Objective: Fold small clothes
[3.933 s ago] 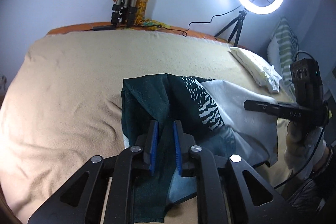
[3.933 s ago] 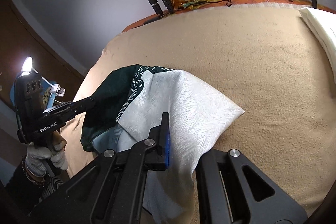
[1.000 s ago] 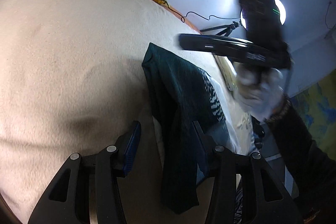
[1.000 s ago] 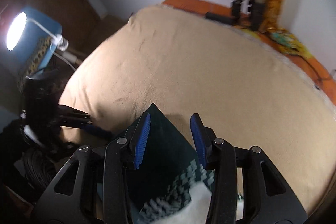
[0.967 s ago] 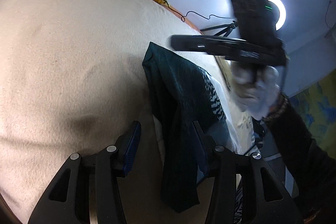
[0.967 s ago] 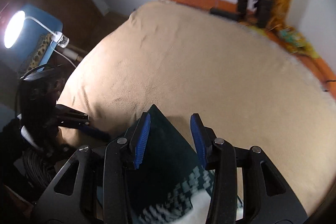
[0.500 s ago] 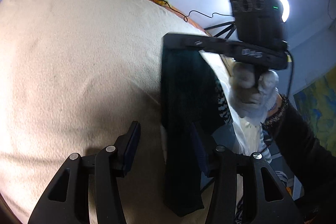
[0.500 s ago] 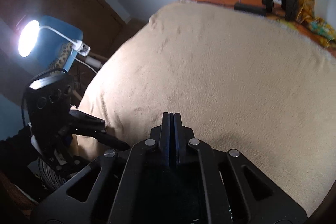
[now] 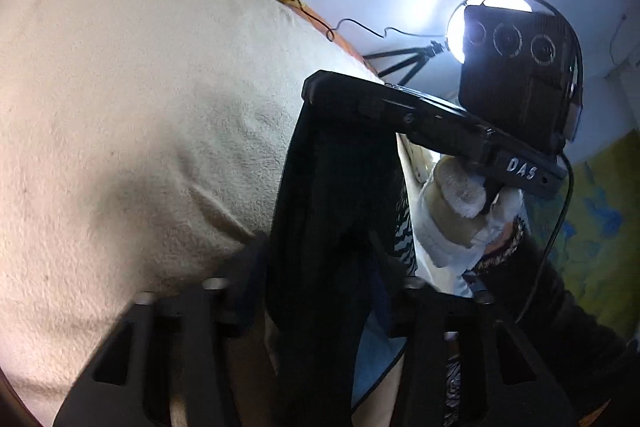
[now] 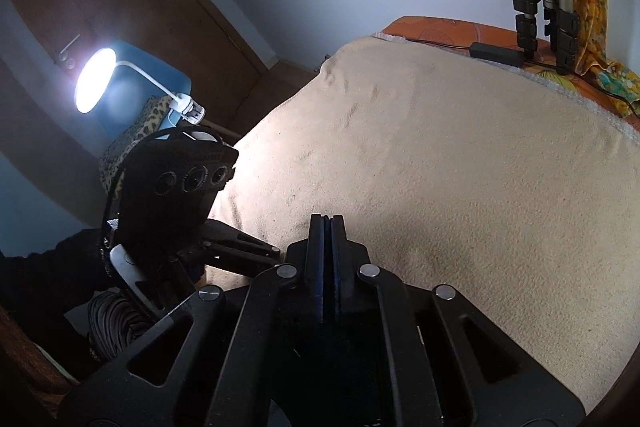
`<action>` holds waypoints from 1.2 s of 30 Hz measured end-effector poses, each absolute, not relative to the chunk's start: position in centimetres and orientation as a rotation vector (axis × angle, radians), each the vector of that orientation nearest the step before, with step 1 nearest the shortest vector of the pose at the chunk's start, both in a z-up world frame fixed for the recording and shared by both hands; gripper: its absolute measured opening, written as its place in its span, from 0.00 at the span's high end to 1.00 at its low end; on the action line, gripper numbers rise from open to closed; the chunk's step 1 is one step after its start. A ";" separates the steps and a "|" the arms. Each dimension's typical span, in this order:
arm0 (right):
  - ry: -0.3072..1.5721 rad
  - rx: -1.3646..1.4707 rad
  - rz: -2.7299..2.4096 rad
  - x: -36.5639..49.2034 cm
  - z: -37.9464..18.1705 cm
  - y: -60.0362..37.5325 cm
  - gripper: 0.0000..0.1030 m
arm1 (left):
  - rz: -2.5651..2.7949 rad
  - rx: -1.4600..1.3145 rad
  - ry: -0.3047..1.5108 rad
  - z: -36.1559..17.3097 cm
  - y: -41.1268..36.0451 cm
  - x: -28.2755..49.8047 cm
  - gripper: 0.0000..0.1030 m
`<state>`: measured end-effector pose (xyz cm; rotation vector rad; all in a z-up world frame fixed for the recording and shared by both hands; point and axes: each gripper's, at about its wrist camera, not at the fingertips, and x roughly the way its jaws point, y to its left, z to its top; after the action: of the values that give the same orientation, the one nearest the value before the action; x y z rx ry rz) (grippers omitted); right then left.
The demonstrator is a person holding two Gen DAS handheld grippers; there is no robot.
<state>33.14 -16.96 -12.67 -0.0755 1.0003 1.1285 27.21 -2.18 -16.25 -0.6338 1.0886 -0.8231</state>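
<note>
Dark green garment (image 9: 332, 211) is seen hanging in a long vertical fold above the cream blanket (image 9: 132, 115); its top corner is pinched at the tip of the right gripper (image 9: 314, 89), whose jaws are pressed together on the cloth; a black-and-white patterned edge of the same garment shows at about 3 o'clock of the dark fold. In the right wrist view the right gripper's blue pads (image 10: 322, 267) are seen closed flat, with dark cloth below them. The lower part of the garment passes between the fingers of the left gripper (image 9: 320, 279); the jaws have just been closing with the cloth between them; whether the pads press it cannot be told, the fingers being blurred and dark. A white-gloved hand (image 9: 460, 211) holds the right gripper's handle at 3 o'clock of the garment. A ring light (image 9: 496, 1) glows at 1 o'clock behind that gripper's camera; tripod legs (image 10: 540, 7) stand at the blanket's far edge; a desk lamp (image 10: 96, 79) shines at 10 o'clock in the right wrist view.
</note>
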 end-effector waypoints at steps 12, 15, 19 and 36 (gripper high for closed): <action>0.881 -0.048 0.831 28.6 -9.2 -24.1 0.47 | -0.702 -0.392 0.967 -13.6 -3.6 24.7 0.96; 0.890 0.004 0.708 26.0 -9.7 -29.1 0.45 | -0.684 -0.326 0.955 -13.6 -4.3 24.3 0.96; 0.903 0.069 0.620 23.4 -10.5 -33.5 0.45 | -0.684 -0.254 0.934 -13.6 -5.1 23.8 0.96; 1.024 0.103 0.523 21.6 -16.0 -37.3 0.45 | -0.644 -0.180 0.937 -14.3 -4.0 20.0 0.96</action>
<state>21.55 -37.26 -15.96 0.1029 1.0241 0.5231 20.00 -4.04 -14.33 -0.1805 0.9374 -0.6444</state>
